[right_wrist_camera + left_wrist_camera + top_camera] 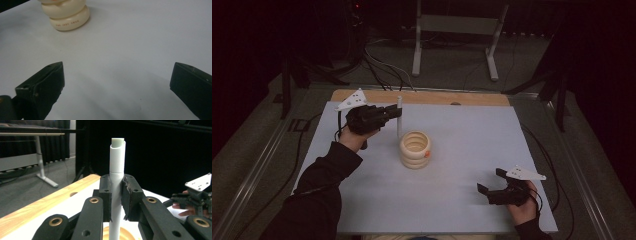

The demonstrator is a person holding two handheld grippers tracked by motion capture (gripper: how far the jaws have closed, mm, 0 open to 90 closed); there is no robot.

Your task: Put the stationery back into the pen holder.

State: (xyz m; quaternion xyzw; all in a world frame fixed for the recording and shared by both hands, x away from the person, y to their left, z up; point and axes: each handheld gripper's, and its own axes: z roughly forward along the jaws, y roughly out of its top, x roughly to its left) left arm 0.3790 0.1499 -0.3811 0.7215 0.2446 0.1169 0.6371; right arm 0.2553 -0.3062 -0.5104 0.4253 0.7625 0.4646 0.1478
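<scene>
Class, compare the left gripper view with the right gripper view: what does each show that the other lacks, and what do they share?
Left gripper view alone: the white upright plastic peg clamped between the left gripper, the wooden table edge, and the right gripper farther off. Right gripper view alone: its open black fingers and tiny lettering on the stack's bottom ring. Shared: the cream stacked rings and the pale table surface.

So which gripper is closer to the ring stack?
Left. The left gripper is just behind the ring stack, shut on the white post rising beside it. The right gripper sits open, well off toward the table's near right corner.
</scene>
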